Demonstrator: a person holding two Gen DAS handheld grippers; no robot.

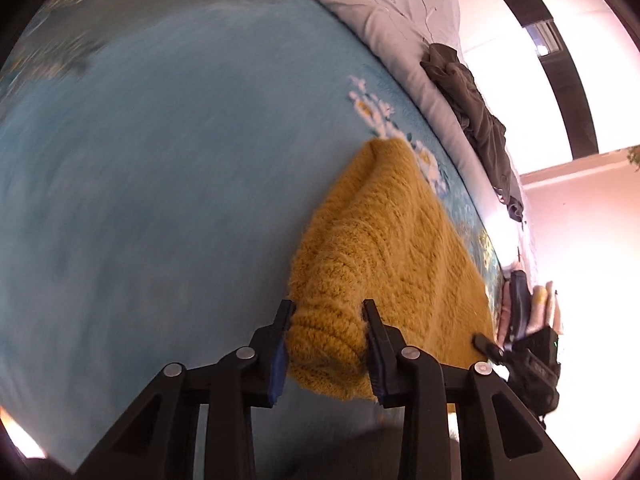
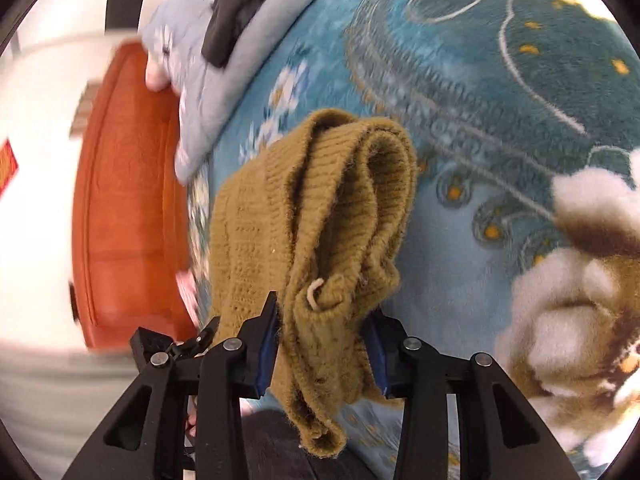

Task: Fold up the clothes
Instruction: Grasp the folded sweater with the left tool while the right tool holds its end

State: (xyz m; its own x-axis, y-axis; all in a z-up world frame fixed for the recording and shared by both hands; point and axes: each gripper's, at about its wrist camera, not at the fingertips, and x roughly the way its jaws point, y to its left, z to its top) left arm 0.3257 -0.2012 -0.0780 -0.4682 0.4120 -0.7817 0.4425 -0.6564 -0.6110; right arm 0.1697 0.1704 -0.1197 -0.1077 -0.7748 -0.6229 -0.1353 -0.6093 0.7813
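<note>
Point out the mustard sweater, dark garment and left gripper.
mustard sweater (image 1: 384, 248), left wrist view, knit body above the jaws
dark garment (image 1: 476, 120), left wrist view, crumpled middle
left gripper (image 1: 329, 312), left wrist view, between fingertips, on the sweater's ribbed edge

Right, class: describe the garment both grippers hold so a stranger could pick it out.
On the blue floral blanket lies a mustard knitted sweater, clamped at its ribbed edge. The only other garment, a dark heap, sits on the grey quilt beyond.

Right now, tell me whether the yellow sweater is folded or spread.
Folded over, not spread: the yellow sweater hangs in doubled layers, clamped by the right tool and the left tool.
</note>
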